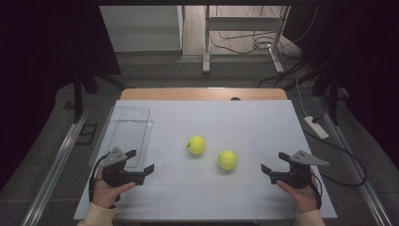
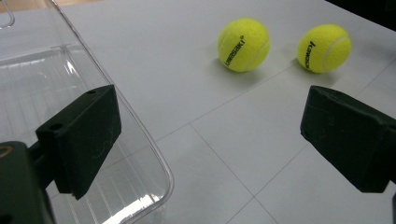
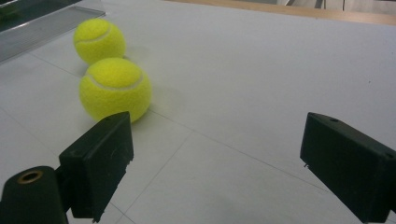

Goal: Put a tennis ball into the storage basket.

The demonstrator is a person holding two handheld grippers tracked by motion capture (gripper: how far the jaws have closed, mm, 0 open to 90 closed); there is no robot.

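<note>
I hold my left gripper (image 1: 141,161) low over the near left part of the white table (image 1: 244,122), its jaws spread wide with nothing between them and nothing touching the pads. In the left gripper view, one of its jaws sits in front of the clear plastic tray (image 2: 56,74) and the other hangs over bare table. The tray (image 1: 127,129) lies along the left side of the table, just beyond that gripper, and I cannot tell whether the jaw touches its rim.

My right gripper (image 1: 274,162) is at the near right, jaws also wide apart and holding nothing. In the right gripper view, both jaws stand over bare tabletop.

The 2 yellow tennis balls rest on the table between my grippers, a little farther away from me. The left ball (image 1: 196,144) sits nearer the tray; the right ball (image 1: 227,160) lies nearer my right gripper. They are near each other but not touching, and neither gripper touches them. In the left gripper view the left ball (image 2: 243,44) and the right ball (image 2: 324,48) lie beyond the jaws. In the right gripper view the right ball (image 3: 115,88) is just beyond one jaw, with the left ball (image 3: 99,40) behind it.
</note>
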